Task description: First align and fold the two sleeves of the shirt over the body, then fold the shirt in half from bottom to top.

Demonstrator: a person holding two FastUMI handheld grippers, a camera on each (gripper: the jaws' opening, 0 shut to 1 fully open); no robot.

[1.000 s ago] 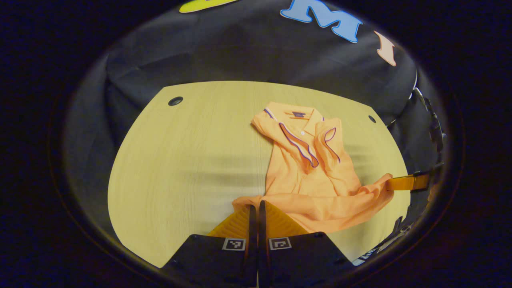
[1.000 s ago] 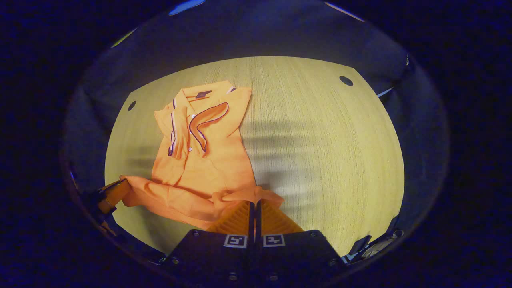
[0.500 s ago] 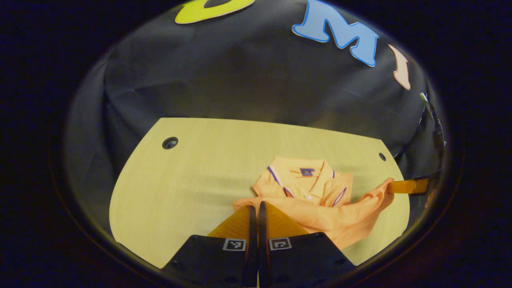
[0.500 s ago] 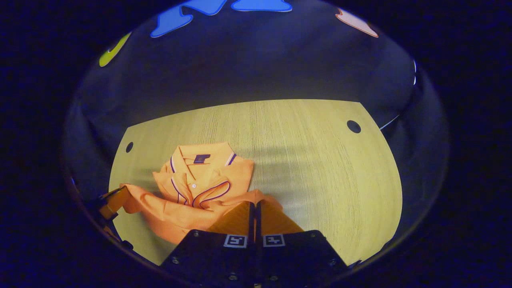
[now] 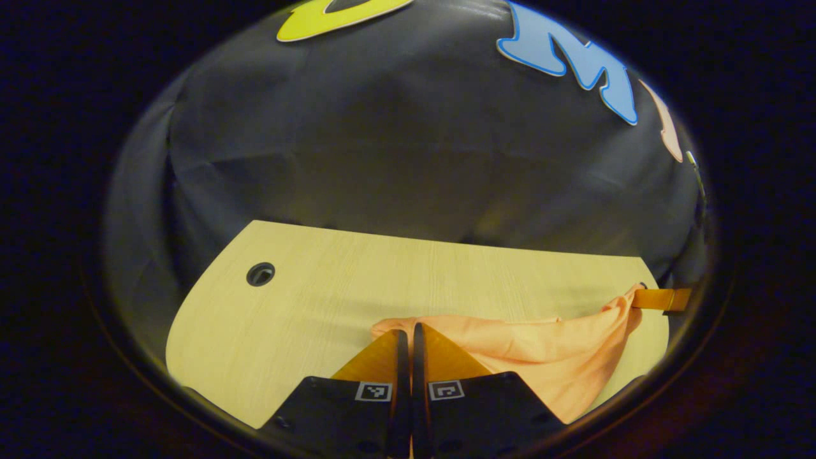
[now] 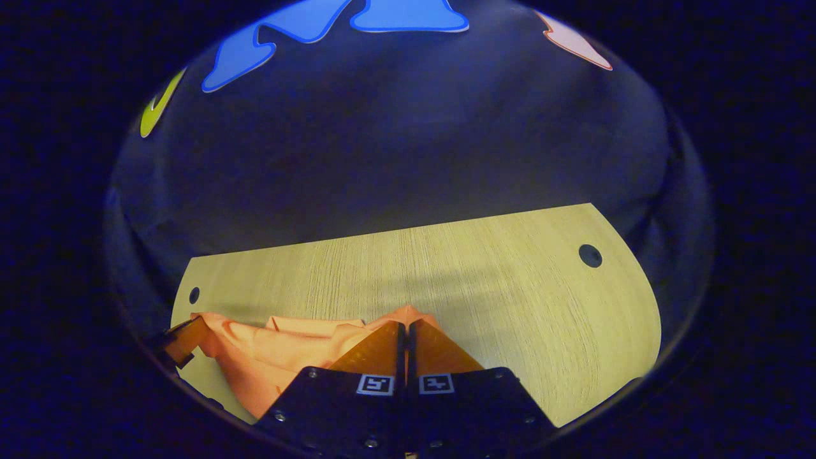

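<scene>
An orange polo shirt [image 5: 535, 347] lies on the light wooden table [image 5: 319, 287], its bottom hem lifted and carried over the body toward the far edge. My left gripper [image 5: 405, 331] is shut on one hem corner. My right gripper [image 6: 401, 325] is shut on the other hem corner of the shirt [image 6: 280, 350]. The hem hangs stretched between them. In the left gripper view the right gripper [image 5: 663, 298] shows at the far right, pinching the cloth. In the right gripper view the left gripper [image 6: 182, 338] shows at the far left. The collar and sleeves are hidden under the lifted cloth.
The table has round cable holes [image 5: 260, 274] [image 6: 590, 255] near its far corners. The booth's black cloth wall [image 5: 408, 159] rises just behind the table's far edge. Bare tabletop lies left of the shirt in the left gripper view and right of it in the right gripper view.
Both grippers have carried the hem forward over the shirt toward the collar. The collar and folded sleeves, visible before, are now covered by the raised cloth. Both views tilted up toward the wall.
</scene>
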